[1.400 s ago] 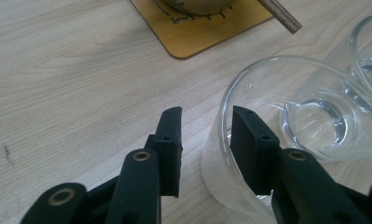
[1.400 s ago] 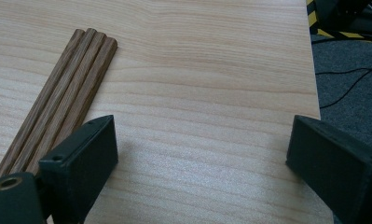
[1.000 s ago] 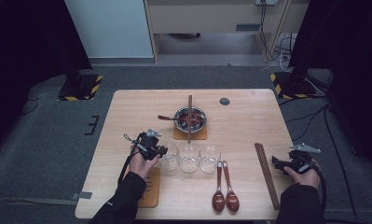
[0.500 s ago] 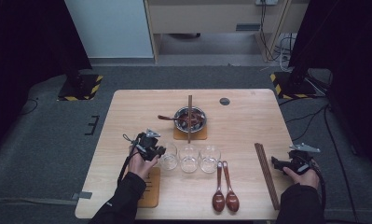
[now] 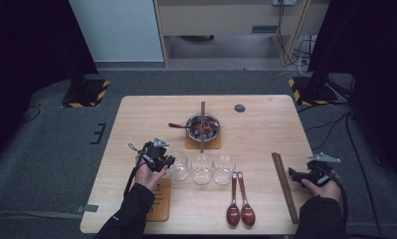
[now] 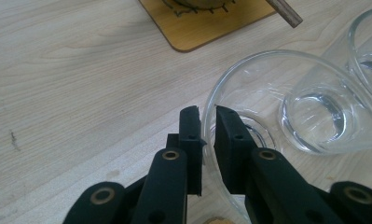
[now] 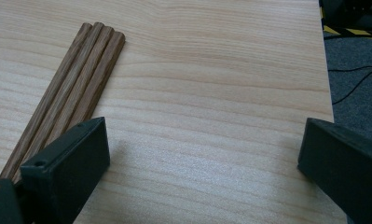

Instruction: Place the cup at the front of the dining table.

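Left gripper is pinching the thin rim of a clear round glass cup, one pad inside. Right gripper gapes wide over pale woodgrain table, beside ridged wooden chopsticks.

A light wooden table stands on grey carpet, dark curtains behind.

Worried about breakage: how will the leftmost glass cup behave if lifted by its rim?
Probably slippery: the left tool pinches only the thin, smooth wall of the glass cup. Likely fragile, being clear glass. Held at one side, it may tilt and knock the neighbouring cup.
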`<action>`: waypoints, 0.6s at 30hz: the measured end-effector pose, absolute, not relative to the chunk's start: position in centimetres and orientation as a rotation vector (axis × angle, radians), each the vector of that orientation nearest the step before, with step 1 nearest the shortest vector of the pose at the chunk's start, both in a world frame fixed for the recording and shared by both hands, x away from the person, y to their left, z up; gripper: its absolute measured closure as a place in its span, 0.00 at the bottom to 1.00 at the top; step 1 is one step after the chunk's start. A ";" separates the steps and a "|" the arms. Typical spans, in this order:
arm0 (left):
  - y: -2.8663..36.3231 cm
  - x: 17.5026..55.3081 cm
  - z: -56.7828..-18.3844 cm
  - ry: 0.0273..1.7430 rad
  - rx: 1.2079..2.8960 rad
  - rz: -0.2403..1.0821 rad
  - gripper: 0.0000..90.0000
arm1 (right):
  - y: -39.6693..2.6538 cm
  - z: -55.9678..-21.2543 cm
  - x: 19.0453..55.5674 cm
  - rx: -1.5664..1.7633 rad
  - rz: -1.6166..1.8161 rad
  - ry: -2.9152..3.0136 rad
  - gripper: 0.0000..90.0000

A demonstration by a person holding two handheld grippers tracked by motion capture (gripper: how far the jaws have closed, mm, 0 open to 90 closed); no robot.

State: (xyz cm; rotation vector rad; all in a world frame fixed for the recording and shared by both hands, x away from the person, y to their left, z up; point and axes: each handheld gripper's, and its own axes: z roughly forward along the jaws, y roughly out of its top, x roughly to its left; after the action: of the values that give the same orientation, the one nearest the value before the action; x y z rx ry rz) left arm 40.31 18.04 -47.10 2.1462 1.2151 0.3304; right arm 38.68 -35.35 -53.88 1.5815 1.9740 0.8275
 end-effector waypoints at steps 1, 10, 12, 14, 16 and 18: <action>18.1 40.3 -47.0 1.214 2.141 0.334 0.90 | -35.3 -53.9 38.7 1.576 0.828 1.980 0.02; 18.3 40.1 -46.7 1.211 2.130 0.342 0.91 | -35.2 -53.9 38.7 1.570 0.830 1.985 0.02; 18.5 40.1 -46.5 1.212 2.118 0.343 0.91 | -35.2 -53.9 38.7 1.570 0.830 1.985 0.02; 18.9 40.0 -46.1 1.218 2.093 0.342 0.91 | -35.2 -53.9 38.7 1.570 0.830 1.985 0.02; 19.1 39.9 -45.9 1.219 2.088 0.343 0.91 | -35.2 -53.9 38.7 1.570 0.830 1.985 0.02; 19.6 39.9 -45.5 1.226 2.067 0.352 0.91 | -35.2 -53.9 38.7 1.569 0.830 1.985 0.02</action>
State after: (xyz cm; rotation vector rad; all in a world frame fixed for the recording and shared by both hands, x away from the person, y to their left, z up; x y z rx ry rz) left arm 39.88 19.57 -45.50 2.0670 1.2255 0.3516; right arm 38.68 -35.25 -53.89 1.5695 1.9853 0.8299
